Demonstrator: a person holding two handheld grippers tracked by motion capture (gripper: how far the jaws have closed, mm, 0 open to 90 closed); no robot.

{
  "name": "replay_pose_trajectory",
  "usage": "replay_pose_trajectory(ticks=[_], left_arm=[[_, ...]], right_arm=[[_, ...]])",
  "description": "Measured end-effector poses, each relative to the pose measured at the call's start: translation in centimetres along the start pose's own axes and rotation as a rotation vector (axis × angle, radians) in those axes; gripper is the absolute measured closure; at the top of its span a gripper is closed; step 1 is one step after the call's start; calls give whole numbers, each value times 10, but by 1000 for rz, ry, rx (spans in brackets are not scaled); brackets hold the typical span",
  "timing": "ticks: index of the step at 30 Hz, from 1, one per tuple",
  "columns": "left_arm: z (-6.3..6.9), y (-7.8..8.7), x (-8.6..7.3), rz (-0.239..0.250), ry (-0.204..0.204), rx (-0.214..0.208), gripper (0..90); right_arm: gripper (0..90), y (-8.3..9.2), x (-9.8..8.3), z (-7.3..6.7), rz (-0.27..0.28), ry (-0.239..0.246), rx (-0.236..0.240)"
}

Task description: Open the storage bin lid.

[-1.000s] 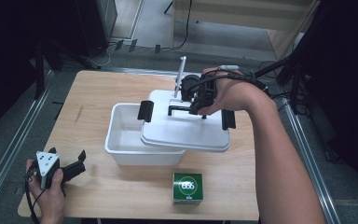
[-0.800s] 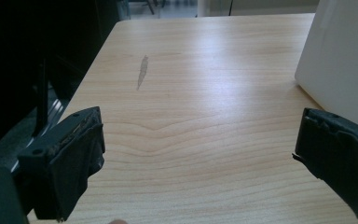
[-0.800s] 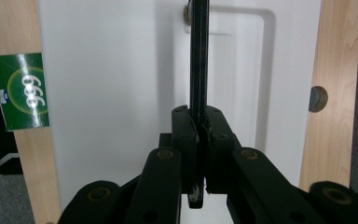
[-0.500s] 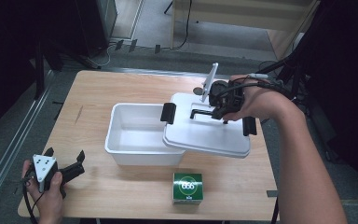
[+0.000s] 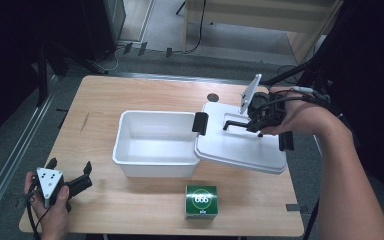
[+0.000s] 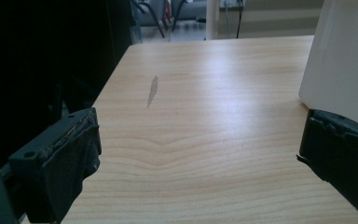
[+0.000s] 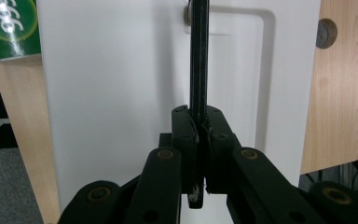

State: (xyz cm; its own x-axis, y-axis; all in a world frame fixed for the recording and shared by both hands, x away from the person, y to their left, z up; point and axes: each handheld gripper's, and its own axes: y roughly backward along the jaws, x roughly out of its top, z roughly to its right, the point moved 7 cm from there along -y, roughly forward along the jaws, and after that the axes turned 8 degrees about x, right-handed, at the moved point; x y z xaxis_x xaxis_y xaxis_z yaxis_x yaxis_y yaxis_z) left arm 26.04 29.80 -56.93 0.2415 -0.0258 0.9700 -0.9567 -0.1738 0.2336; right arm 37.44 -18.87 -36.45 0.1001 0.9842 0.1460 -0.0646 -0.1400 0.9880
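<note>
In the high view, the right gripper (image 5: 254,123) sits right of centre in the frame, its jaws pinched tight on the black handle (image 5: 235,123) of a white lid (image 5: 240,147). The lid hangs tilted: its left edge overlaps the right rim of the white bin (image 5: 155,145), while the rest lies out over the wooden table (image 5: 105,100) toward the right edge of the frame. A black latch (image 5: 200,123) shows at the lid's left end and another (image 5: 286,140) at its right end, below the person's hand. The bin stands open in the middle of the frame. A green box (image 5: 201,201) lies at the lower middle, well apart from the bin's front wall. At the lower left, the left gripper (image 5: 70,172) rests in the person's left hand near the table's corner — its jaws stand spread wide with nothing between them.

In the left gripper view, the two black jaws rise from the bottom corners, far apart, with bare wood (image 6: 200,116) between them. The white bin wall (image 6: 340,70) fills the upper right of the frame, just above the right-hand jaw.

In the right gripper view, the jaws meet at the lower middle of the frame, clamped on the thin black handle (image 7: 198,56), which runs straight up to the top edge. Behind it spreads the white lid (image 7: 112,93) — its recessed panel shows around the handle. The green box (image 7: 9,28) lies in the upper left corner, and wood (image 7: 335,102) shows along the right side.
</note>
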Motion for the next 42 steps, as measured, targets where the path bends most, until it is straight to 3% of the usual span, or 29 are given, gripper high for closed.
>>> replay_pose_trajectory(ticks=[7, 13, 23, 33, 42], left_arm=[[-1, 1, 0, 8, 10, -7, 0], [1, 1, 0, 14, -8, -5, 0], [1, 2, 0, 17, -3, -8, 0], [1, 2, 0, 19, -2, -8, 0], [0, 1, 0, 14, 0, -11, 0]], right_arm=[[855, -12, -20, 1, -5, -19, 10], [855, -24, -32, 2, -1, -37, 15], [855, -48, -48, 3, -13, -36, -6], [855, -84, -56, 6, -15, -41, -19], [854, -104, -63, 8, -17, -49, -22]])
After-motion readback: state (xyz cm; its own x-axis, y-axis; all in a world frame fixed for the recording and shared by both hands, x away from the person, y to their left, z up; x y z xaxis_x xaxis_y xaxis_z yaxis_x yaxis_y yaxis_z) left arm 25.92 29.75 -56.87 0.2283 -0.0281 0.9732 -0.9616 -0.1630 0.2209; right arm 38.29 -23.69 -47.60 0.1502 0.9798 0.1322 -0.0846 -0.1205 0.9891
